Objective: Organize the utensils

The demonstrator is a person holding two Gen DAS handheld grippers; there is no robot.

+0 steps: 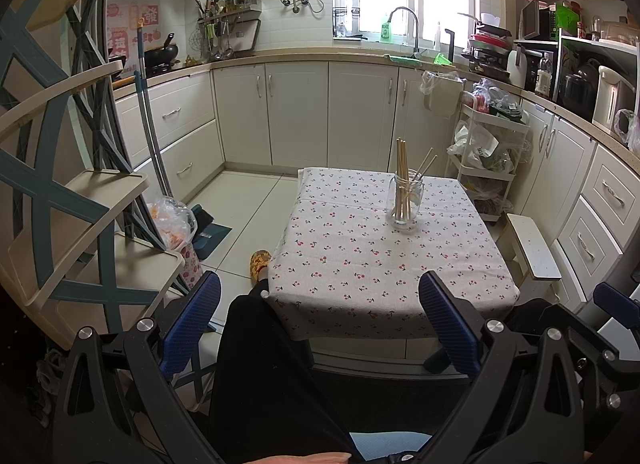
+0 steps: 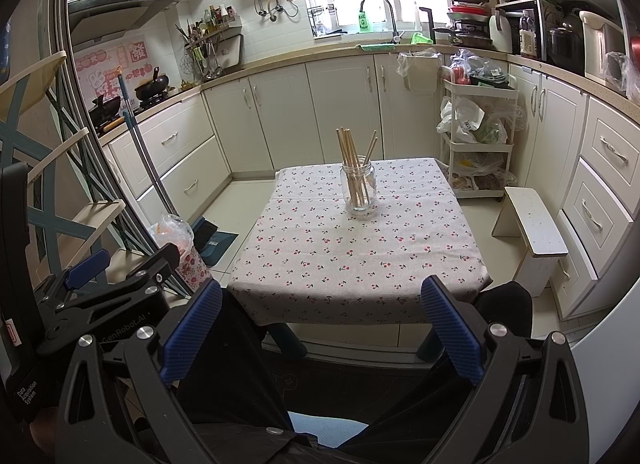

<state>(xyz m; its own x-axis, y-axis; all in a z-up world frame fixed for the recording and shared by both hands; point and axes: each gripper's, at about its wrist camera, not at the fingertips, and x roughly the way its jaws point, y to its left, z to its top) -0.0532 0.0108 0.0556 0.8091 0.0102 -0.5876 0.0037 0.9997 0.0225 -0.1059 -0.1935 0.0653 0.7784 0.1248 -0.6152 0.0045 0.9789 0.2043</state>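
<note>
A clear glass jar [image 1: 405, 203] [image 2: 359, 188] stands on a low table with a cherry-print cloth [image 1: 352, 260] [image 2: 320, 252]. Several wooden chopsticks [image 1: 402, 167] [image 2: 349, 157] stand upright and leaning inside it. My left gripper [image 1: 320, 320] hangs open in front of the table's near edge, well short of the jar, with nothing between its blue pads. My right gripper [image 2: 322, 324] is also open and empty, held at the near edge. The left gripper shows at the left of the right wrist view [image 2: 88, 268].
The person's black-clad legs [image 1: 256, 364] lie under both grippers, a patterned slipper [image 1: 259, 262] beside the table. A folding rack [image 1: 80, 199] stands at left, a white stool [image 2: 532, 232] and a storage trolley [image 2: 476, 135] at right. Kitchen cabinets ring the room.
</note>
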